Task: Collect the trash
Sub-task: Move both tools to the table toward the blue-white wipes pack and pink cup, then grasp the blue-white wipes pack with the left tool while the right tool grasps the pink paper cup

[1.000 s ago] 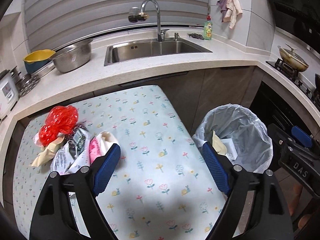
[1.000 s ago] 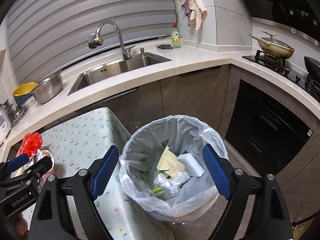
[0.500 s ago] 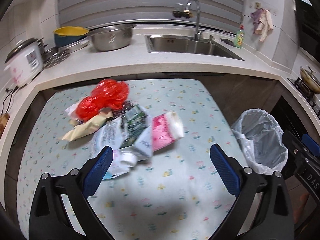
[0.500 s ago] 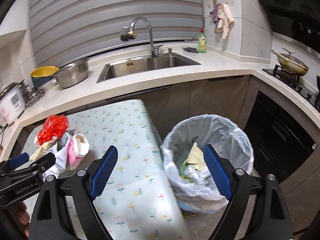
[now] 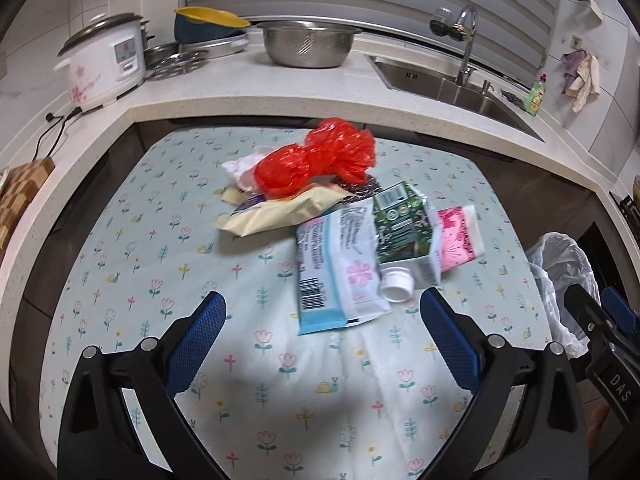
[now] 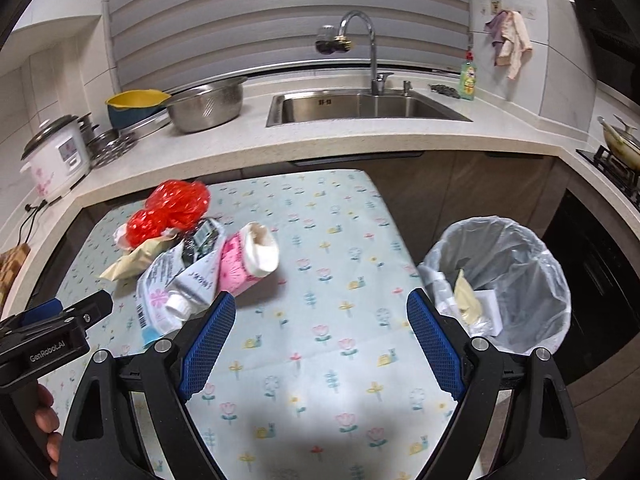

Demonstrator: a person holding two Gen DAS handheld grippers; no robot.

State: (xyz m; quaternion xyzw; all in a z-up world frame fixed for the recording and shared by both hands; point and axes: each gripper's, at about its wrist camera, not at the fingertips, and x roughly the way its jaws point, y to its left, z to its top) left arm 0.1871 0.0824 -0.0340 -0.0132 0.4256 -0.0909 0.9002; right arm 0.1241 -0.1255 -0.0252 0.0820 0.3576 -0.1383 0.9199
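A long white counter [image 6: 360,140] runs along the wall, with a shiny sink [image 6: 360,106] set into it and a tall tap [image 6: 362,40] over the sink. In front of the counter stands a table with a pale cloth [image 5: 248,360] covered in little flowers and snails. Beside the table, on its right, is a bin [image 6: 504,280] lined with a clear bag, and some paper and wrappers lie inside it. On the counter to the left sit a white rice cooker [image 5: 104,66], a big metal strainer bowl [image 5: 308,44] and a yellow and blue bowl [image 5: 204,24]. A heap of trash [image 5: 344,224] lies on the cloth, near the far side of the table. In the heap are a crumpled red bag [image 5: 324,160], a white and blue wipes pack [image 5: 340,276], a green and white carton [image 5: 404,224] with a white cap [image 5: 396,284], a pink and white pack [image 5: 460,236] and a cream wrapper [image 5: 280,212]. They touch and lie over each other. The left gripper [image 5: 322,332] hangs over the cloth just in front of the heap, and its blue jaws have just been opening; they now stand wide apart with nothing between them. The right gripper [image 6: 320,336] hangs over the bare cloth between the heap and the bin. Its jaws are spread wide too and hold nothing. A green bottle [image 6: 467,78] stands by the sink.
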